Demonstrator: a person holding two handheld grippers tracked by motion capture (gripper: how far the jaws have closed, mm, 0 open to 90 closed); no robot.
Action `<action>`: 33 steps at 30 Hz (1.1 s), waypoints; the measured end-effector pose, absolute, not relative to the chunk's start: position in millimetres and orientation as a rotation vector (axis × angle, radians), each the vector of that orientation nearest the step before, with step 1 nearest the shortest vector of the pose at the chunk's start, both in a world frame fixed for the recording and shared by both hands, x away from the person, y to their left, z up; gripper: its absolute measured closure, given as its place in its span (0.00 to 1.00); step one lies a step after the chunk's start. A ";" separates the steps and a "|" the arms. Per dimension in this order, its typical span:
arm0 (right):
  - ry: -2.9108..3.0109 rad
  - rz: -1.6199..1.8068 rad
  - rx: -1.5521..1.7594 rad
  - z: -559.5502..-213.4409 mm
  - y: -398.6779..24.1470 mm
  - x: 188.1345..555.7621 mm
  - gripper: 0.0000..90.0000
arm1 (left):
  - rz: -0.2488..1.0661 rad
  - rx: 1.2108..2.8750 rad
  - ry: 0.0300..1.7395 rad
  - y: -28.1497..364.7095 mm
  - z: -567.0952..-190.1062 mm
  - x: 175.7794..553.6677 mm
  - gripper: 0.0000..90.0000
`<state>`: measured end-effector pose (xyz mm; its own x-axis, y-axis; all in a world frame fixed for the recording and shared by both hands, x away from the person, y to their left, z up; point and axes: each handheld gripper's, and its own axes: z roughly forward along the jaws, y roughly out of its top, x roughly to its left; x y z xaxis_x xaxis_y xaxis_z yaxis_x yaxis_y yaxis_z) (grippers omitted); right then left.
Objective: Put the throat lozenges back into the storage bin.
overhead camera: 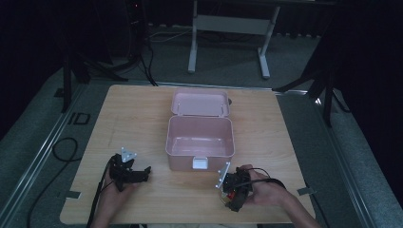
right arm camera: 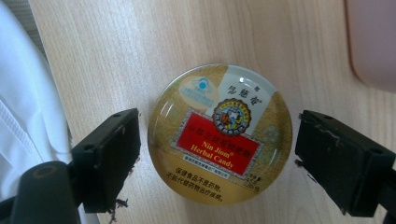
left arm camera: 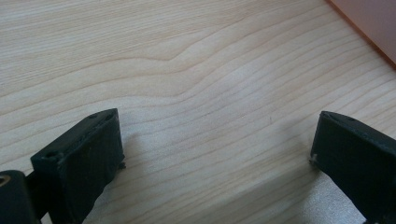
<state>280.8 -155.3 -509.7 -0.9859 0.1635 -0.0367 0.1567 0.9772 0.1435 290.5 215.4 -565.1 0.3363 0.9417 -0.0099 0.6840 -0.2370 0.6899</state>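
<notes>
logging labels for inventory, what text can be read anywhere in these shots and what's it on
"Nin Jiom Herbal Candy": red panel on the lid of the round gold tin, lying on the table between the open jaws of the right gripper.
Chinese characters on the tin's white patch and along its lower edge: too small to read reliably.
"ID": dark marking on the floor left of the table.
Pink box: no text seen.

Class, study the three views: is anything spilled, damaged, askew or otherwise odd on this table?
Nothing stands out. The pink box sits square on the table, lid open, nothing visible inside. The round candy tin lies flat, label up and intact, between the right gripper's open jaws. The left gripper is open over bare wood.
</notes>
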 end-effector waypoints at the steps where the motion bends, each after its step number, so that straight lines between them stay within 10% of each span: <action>1: 3.078 0.212 0.247 -510.2 -155.0 280.9 0.16 | 0.556 2.005 1.419 215.4 -565.2 290.5 0.03; 33: 3.078 0.114 0.193 -511.5 -150.1 280.0 0.22 | 0.557 2.005 1.419 215.4 -565.2 290.5 0.03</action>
